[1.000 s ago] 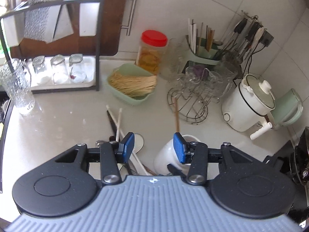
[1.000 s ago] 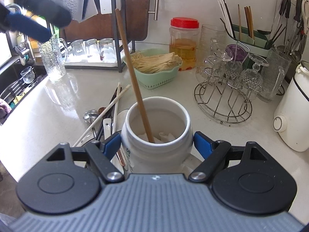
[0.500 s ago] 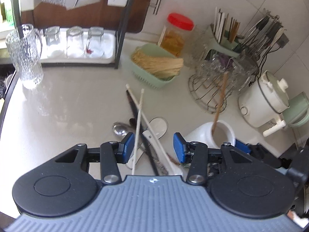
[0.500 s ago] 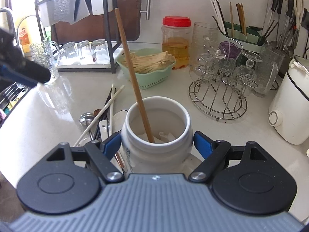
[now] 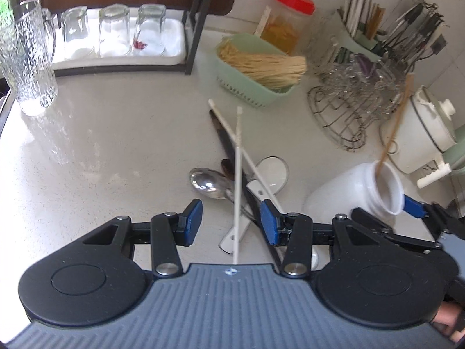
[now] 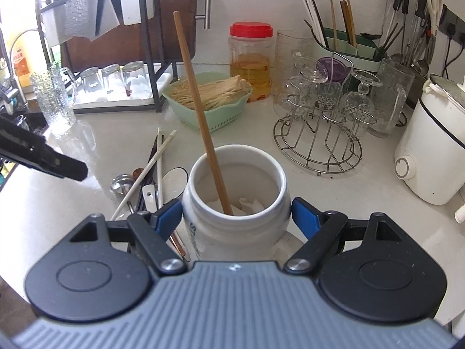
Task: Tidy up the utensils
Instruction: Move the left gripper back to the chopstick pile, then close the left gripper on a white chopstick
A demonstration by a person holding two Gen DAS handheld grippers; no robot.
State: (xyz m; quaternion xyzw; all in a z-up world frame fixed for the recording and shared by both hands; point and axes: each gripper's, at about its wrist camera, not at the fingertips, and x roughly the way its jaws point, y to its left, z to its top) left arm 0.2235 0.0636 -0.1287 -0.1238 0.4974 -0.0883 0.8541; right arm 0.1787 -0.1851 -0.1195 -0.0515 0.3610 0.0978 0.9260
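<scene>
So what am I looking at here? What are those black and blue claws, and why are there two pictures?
There is no robot arm here. A person holds a two-finger gripper in each hand, and each gripper carries a wide-angle camera looking forward along its fingers, which gives two pictures.

One picture is from the left gripper. Its blue pads stand open above a pile of loose utensils on the counter: white chopsticks, a metal spoon and a white spoon. It holds nothing.

The other is from the right gripper. Its pads sit against the sides of a white jar, so it appears to hold the jar. A wooden chopstick stands inside.

Further back are a green basket, a red-lidded jar, a wire glass rack and a white cooker.
</scene>
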